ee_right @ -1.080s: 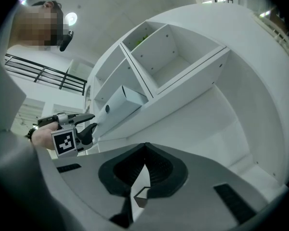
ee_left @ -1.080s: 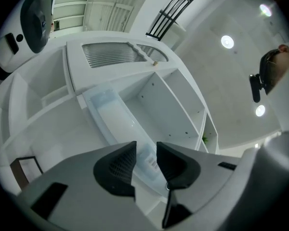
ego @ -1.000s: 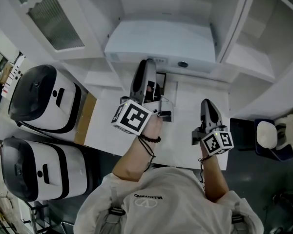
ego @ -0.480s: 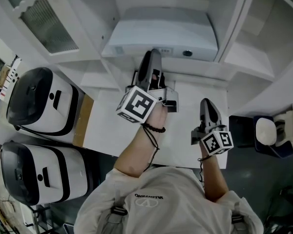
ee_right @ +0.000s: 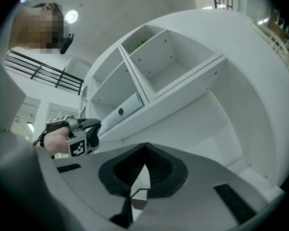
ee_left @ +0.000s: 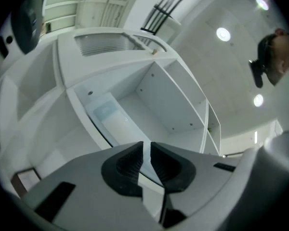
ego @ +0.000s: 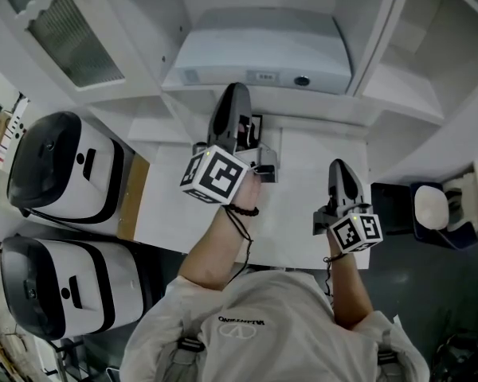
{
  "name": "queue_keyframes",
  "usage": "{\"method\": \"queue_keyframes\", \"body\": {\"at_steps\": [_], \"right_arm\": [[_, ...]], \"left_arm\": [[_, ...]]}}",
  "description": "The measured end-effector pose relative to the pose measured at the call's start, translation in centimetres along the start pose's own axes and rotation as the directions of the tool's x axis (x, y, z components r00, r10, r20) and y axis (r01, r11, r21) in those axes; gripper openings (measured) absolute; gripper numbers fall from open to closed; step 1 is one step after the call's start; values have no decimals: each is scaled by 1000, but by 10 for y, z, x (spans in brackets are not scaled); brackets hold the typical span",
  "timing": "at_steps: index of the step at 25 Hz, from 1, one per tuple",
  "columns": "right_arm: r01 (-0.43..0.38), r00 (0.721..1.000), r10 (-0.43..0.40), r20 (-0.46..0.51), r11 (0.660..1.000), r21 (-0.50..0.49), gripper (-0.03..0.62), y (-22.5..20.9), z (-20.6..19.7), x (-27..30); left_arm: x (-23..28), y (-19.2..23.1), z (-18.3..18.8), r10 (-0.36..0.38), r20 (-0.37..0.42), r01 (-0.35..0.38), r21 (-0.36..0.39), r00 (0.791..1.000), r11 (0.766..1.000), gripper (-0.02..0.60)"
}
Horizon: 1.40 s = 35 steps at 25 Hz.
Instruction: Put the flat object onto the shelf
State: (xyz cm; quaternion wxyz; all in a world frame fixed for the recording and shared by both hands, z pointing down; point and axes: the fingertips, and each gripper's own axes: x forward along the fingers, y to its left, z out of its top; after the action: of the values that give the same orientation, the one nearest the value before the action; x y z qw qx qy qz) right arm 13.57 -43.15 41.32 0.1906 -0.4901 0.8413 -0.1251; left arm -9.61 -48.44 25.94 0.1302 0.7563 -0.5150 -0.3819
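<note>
Flat obj (ego: 259,54) on shelf (ego: 319,106); L hand-held gripper (ee_left: 147,145) jaws just closing, empty.

our head camera looked steeply down from overhead. both gripper cameras rode close behind their jaws, tilted upward. we found the white shelf (ego: 406,94) in all three.

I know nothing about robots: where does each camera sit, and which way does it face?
Head view: on the person's head, facing steeply down at the shelf; shows both arms, left gripper and right gripper.
Left gripper view: on the left gripper, looking up into the shelf; shows its jaws, just closing, a slit apart, nothing between.
Right gripper view: on the right gripper, looking up at the shelf; shows its shut jaws and the left gripper.
Shared: all three show the flat object on the shelf.
</note>
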Motion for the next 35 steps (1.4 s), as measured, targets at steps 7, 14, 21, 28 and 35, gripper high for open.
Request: {"method": "queue_keyframes", "body": {"at_steps": [7,14,21,28,35], "right_arm": [[28,998,-27,52,999,-20,9,1,20,-19],[44,996,-40,83,998,-48,9,9,31,-35],[47,997,-43,63,997,-63,9,18,26,-44],[44,998,-40,54,996,-76,9,28,21,-49],[48,997,-43,68,995,-86,9,30,27,-57]], "left_arm": [[-61,-19,28,-106,-98,142,554,990,820,5],[-128,21,29,-28,-191,156,702,981,694,5],[-181,62,31,102,-169,32,649,980,760,5],[-180,53,36,67,-138,21,558,988,830,5],[-189,51,33,84,-163,34,612,983,790,5]]}}
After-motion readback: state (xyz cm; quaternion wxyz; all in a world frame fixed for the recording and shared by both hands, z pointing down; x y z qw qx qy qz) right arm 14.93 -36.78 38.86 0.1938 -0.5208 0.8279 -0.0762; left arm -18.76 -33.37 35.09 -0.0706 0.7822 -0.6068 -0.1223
